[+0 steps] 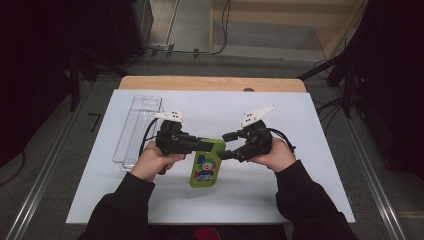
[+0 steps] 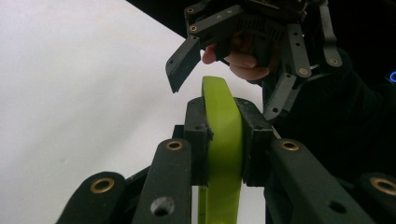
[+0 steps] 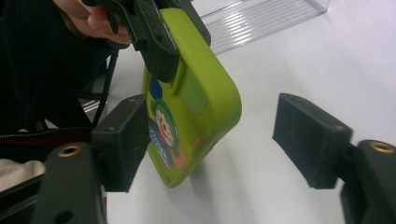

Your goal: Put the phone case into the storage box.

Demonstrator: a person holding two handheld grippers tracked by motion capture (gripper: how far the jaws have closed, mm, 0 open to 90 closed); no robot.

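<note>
Nearest us, our left gripper (image 1: 196, 145) clamps the green case (image 1: 204, 164) by its upper edge, its lower end seemingly resting on the white table (image 1: 300, 195). Our right gripper (image 1: 227, 145) stands open just beside it. Farther left lies a clear tray (image 1: 137, 128).

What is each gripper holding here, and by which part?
The left gripper clamps the green case across its thin top end. The right gripper stands open beside the case, holding nothing.
</note>
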